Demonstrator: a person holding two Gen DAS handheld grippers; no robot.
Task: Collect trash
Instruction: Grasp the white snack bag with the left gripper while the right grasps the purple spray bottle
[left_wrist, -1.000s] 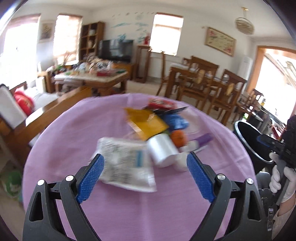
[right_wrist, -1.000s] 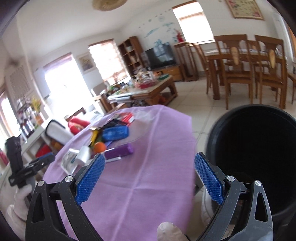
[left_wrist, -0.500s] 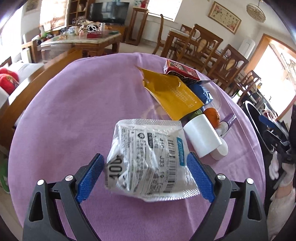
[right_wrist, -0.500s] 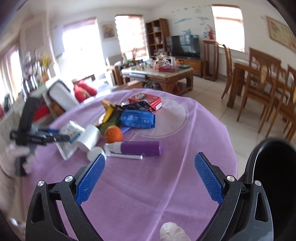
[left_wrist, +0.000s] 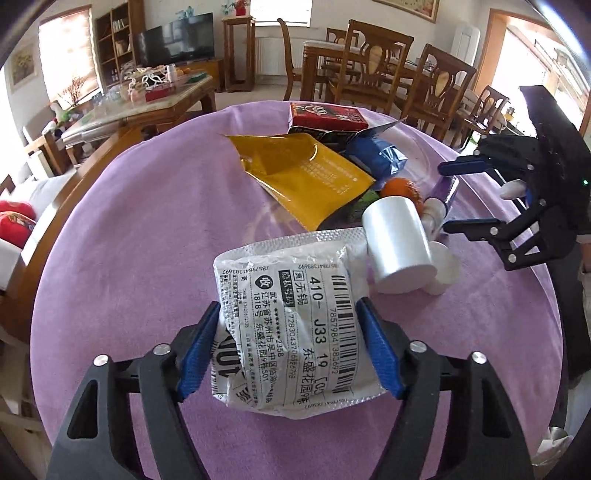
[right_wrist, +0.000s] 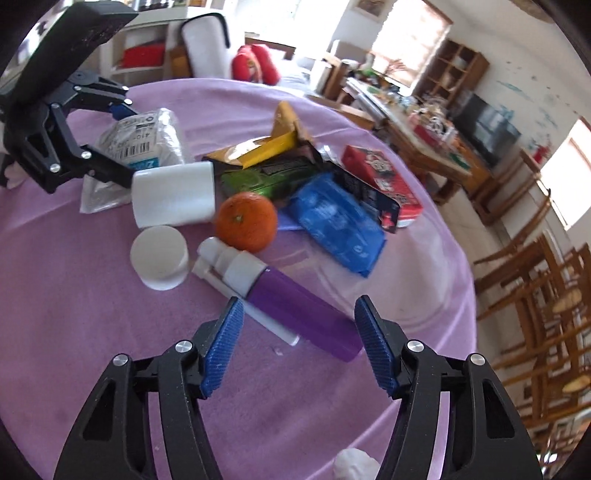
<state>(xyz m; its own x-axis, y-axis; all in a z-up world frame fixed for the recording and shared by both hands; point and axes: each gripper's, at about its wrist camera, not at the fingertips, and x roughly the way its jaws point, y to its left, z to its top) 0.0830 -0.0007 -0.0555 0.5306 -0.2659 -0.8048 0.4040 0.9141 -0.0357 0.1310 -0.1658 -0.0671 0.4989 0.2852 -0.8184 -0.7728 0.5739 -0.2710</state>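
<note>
One silver parcel bag (left_wrist: 291, 325) is lying on the purple-covered surface (left_wrist: 140, 236), and the left tool (left_wrist: 288, 347) is pressing both blue pads against its sides, gripping it. The right tool (right_wrist: 299, 347) is hanging open, its pads straddling one purple bottle (right_wrist: 295, 314) without touching it. Beside these are sitting one orange (right_wrist: 246, 221), one white cylinder (right_wrist: 173, 195), one white cap (right_wrist: 159, 254), one blue pouch (right_wrist: 336, 225), one yellow pouch (left_wrist: 306, 177), one green wrapper (right_wrist: 266, 177) and one red box (left_wrist: 325, 116).
</note>
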